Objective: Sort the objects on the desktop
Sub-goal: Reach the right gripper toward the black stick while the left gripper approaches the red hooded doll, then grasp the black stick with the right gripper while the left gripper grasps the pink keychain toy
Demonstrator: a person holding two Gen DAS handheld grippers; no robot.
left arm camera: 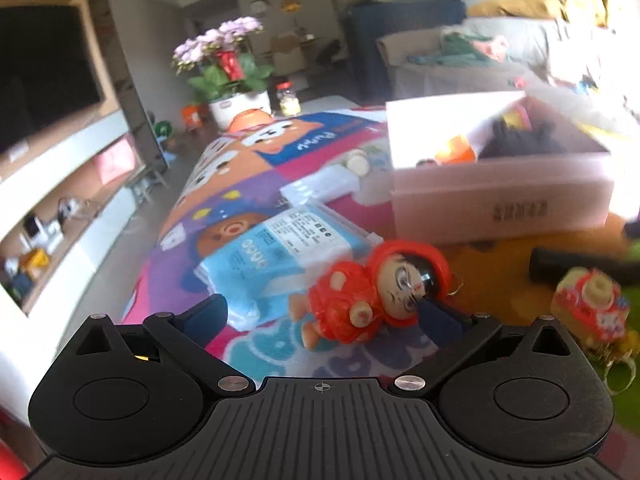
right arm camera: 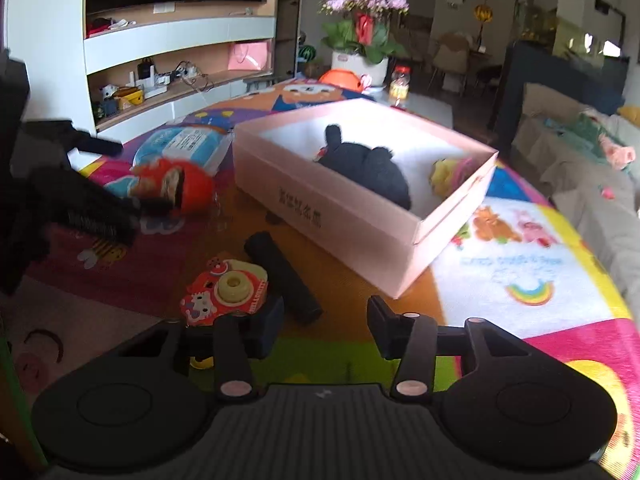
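Left wrist: hand-held gripper (left arm camera: 324, 312) (seemingly wide) around doll (left arm camera: 372, 288).

Black ribbed hand-held gripper (left arm camera: 324, 312), silver screws, navy fingertip pads (right arm camera: 268, 328)

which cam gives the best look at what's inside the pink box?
Right wrist. It looks down into the open pink box, showing the black plush and a yellow toy. Left wrist sees the box more side-on and glare-washed; the plush and something orange barely show over the wall.
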